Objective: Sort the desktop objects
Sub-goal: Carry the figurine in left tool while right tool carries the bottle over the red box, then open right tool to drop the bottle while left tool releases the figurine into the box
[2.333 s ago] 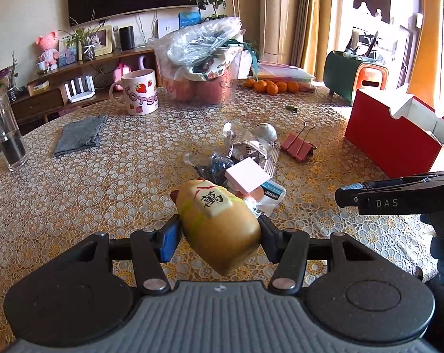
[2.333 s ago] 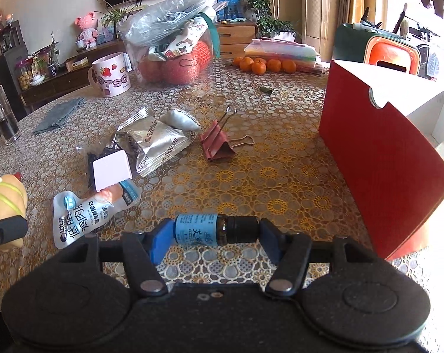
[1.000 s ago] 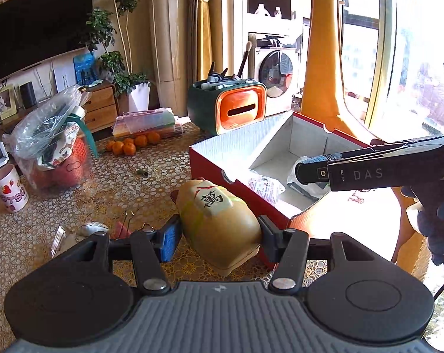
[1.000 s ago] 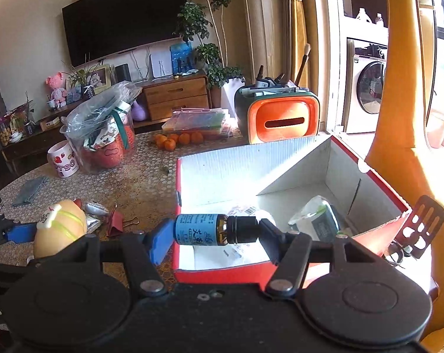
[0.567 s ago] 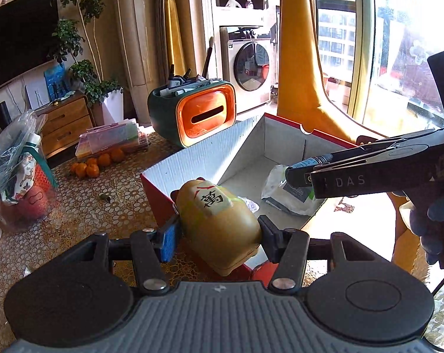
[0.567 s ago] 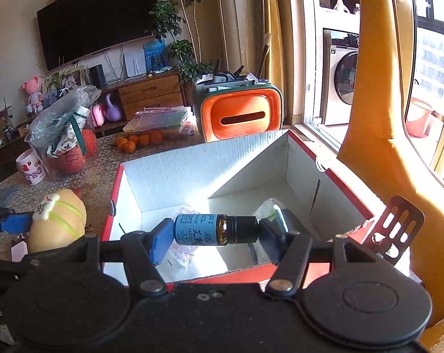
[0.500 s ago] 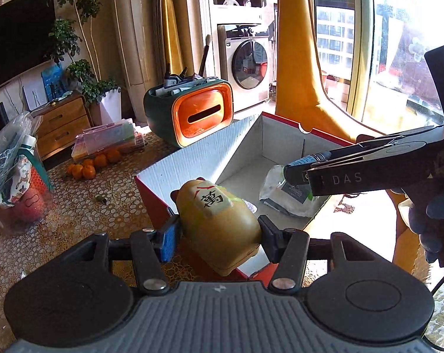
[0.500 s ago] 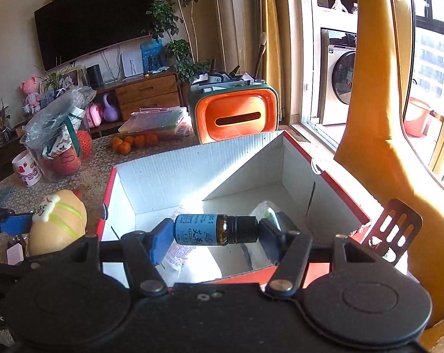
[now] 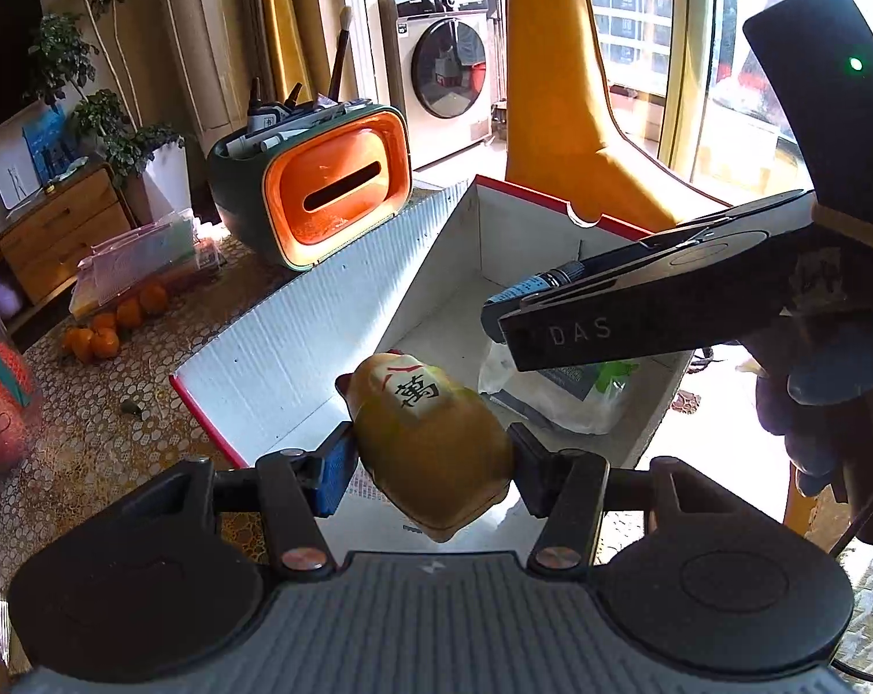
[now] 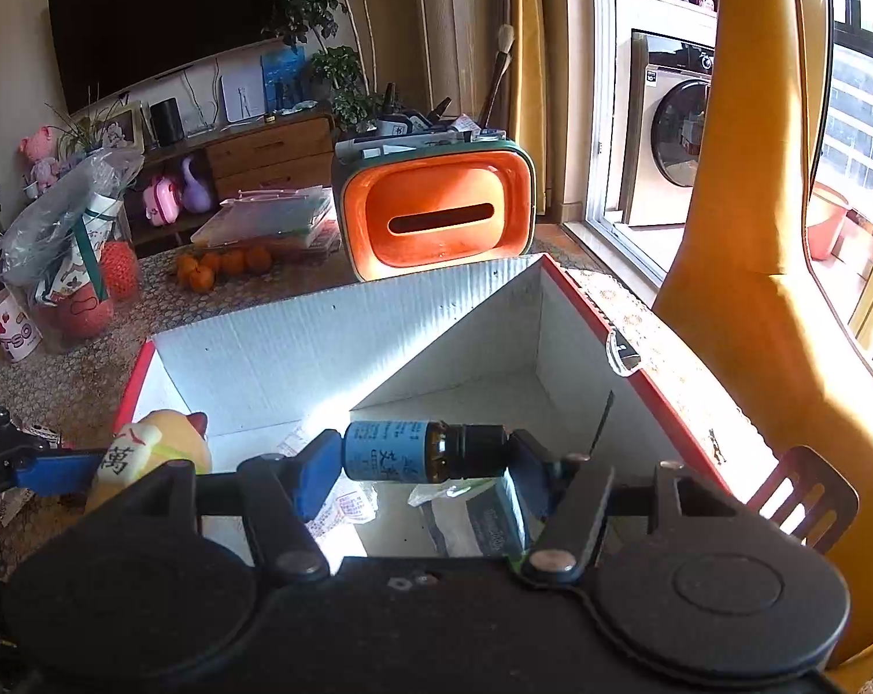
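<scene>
My left gripper [image 9: 431,462] is shut on a tan cat figurine [image 9: 436,451] with a black character on it, held over the near edge of an open red box with a white inside [image 9: 298,341]. My right gripper [image 10: 425,457] is shut on a small brown bottle with a blue label [image 10: 413,451], held above the inside of the box [image 10: 321,358]. The figurine also shows in the right wrist view [image 10: 147,451] at the box's left side. The bottle and right gripper show in the left wrist view [image 9: 529,295]. A plastic-wrapped packet [image 9: 558,393] lies in the box.
An orange and green tissue holder [image 10: 436,220] stands behind the box. Small oranges [image 10: 222,263] and a flat plastic case [image 10: 263,214] lie further left. A clear bag of goods [image 10: 72,231] and a mug [image 10: 14,329] stand at the far left. A yellow chair back [image 10: 748,231] rises at right.
Both grippers have moved from the scattered items on the table to the red box, and in the last half second have come closer over its opening, each holding its object.
</scene>
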